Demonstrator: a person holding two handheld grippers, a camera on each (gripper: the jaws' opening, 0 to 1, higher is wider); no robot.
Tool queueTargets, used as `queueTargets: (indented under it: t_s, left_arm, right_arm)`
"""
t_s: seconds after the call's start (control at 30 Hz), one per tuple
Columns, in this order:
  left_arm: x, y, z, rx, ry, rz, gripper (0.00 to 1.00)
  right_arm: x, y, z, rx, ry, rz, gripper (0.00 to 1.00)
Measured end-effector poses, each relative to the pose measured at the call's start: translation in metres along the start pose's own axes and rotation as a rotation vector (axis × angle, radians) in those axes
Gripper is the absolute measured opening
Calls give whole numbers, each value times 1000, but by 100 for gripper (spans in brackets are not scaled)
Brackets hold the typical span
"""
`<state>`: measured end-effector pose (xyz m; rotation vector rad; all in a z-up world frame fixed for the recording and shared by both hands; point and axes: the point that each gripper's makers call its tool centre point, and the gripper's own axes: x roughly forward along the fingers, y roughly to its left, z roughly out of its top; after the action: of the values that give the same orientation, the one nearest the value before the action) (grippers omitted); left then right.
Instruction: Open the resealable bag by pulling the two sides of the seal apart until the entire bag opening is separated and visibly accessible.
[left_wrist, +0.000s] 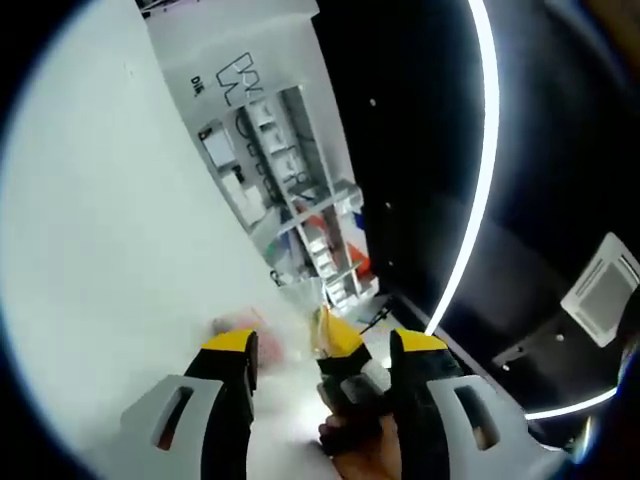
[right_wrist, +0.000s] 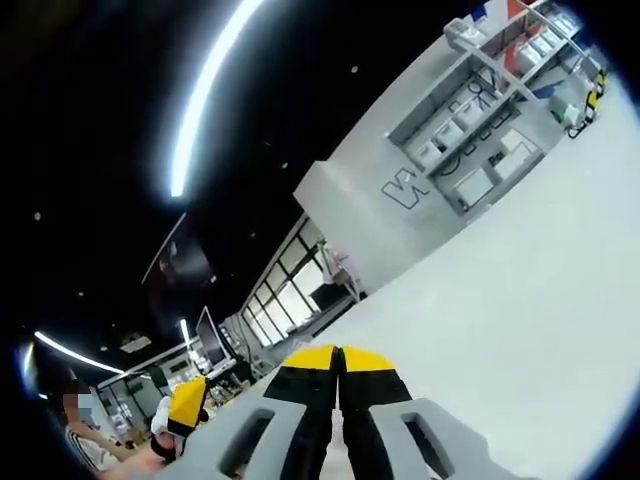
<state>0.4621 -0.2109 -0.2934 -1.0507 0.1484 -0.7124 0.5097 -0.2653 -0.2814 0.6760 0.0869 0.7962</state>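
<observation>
On my left gripper (left_wrist: 320, 350) the fingers stand wide apart, nothing between them. The right gripper (left_wrist: 340, 345) reaches into that gap from the far side, a hand (left_wrist: 365, 455) behind it. Around its yellow tip I make out a pale, blurred sheet with a reddish smear, perhaps the resealable bag (left_wrist: 275, 345); I cannot tell its seal or contents. In the right gripper view my right gripper's (right_wrist: 338, 362) fingers are pressed together. Wall shelves (left_wrist: 325, 235) hold small boxes.
</observation>
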Motion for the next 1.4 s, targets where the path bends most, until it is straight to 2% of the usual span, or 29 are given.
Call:
queueTargets:
  t_s: [0.1,0.33,0.57,0.83,0.97,1.03,1.23,1.4]
  left_arm:
    - [-1,-2,-3,-2,12,-3,65]
    - [-4,-11,-7,16,14,-29,67]
    - [-8,-22,-9,46,9,-68,81]
    - [-8,-38,-20,97,24,-99,91]
    - [-8,-44,-19,111,15,-127,97]
    - [-9,-48,-20,137,18,-141,99]
    - [-14,-51,-30,292,75,-141,99]
    - [-13,-46,-25,323,92,-145,99]
  right_arm:
    - [0,-1,0,-3,2,-3,0]
    - [0,-1,1,-3,-1,-4,0]
    - [-1,0,0,-4,-3,-5,0]
    - [2,-3,1,-6,-2,-6,0]
    - [2,-3,1,-6,-2,-6,0]
    - [2,-3,2,-7,-3,-7,0]
    - [-1,0,-1,-8,-2,-7,0]
    - [1,-2,0,-5,-1,-8,0]
